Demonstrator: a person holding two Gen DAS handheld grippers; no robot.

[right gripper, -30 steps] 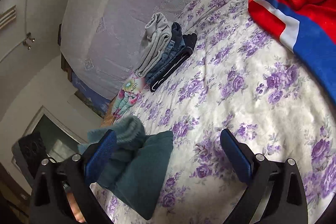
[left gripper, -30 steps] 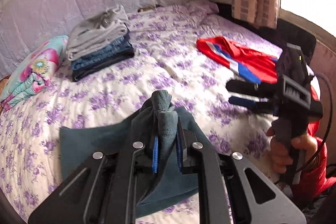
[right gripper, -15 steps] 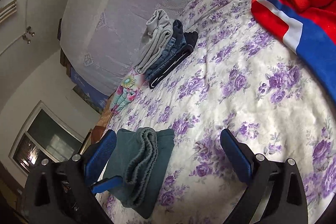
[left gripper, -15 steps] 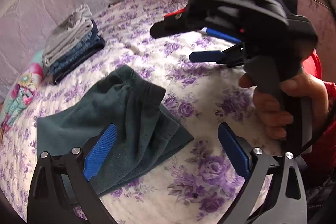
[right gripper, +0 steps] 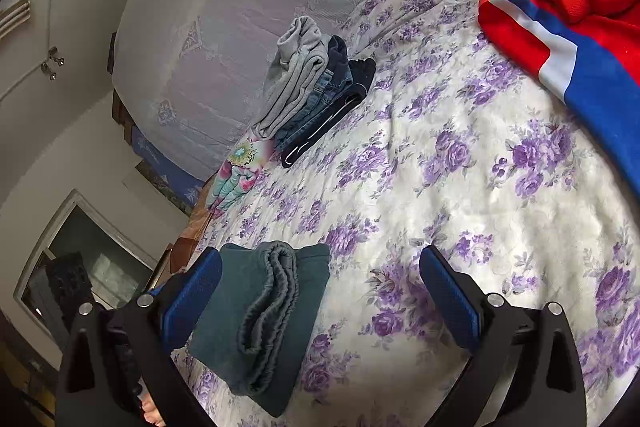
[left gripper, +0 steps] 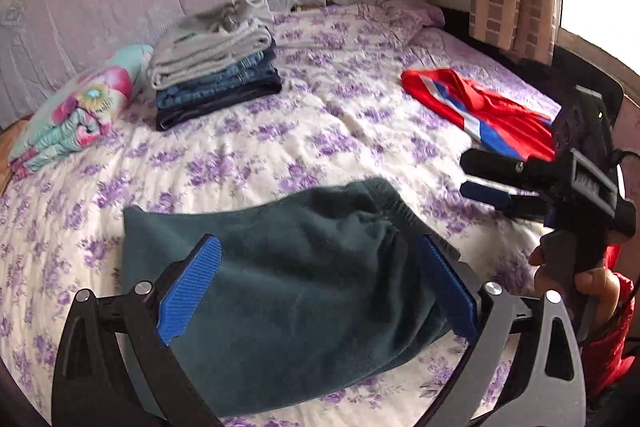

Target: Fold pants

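Observation:
The dark teal pants (left gripper: pixel 300 287) lie folded in a thick rectangle on the flowered bed sheet (left gripper: pixel 320 147), waistband edge toward the right. My left gripper (left gripper: pixel 316 251) hangs just above them with its blue pads spread wide; the cloth shows between the fingers and the pads do not press on it. In the right wrist view the folded pants (right gripper: pixel 264 315) lie at the lower left, beside the left pad. My right gripper (right gripper: pixel 320 259) is open over bare sheet. It also shows as the right gripper (left gripper: pixel 472 177) in a person's hand, to the right of the pants.
A stack of folded grey, denim and dark clothes (left gripper: pixel 216 67) sits near the headboard, with a rolled flowered blanket (left gripper: pixel 72 115) to its left. A red, white and blue garment (left gripper: pixel 480 107) lies unfolded at the right. Curtain and window stand beyond the bed's right edge.
My left gripper was shut on a bunch of the teal pants; it has opened wide and let go. The pants have dropped into a flat fold. The right gripper has stayed put.

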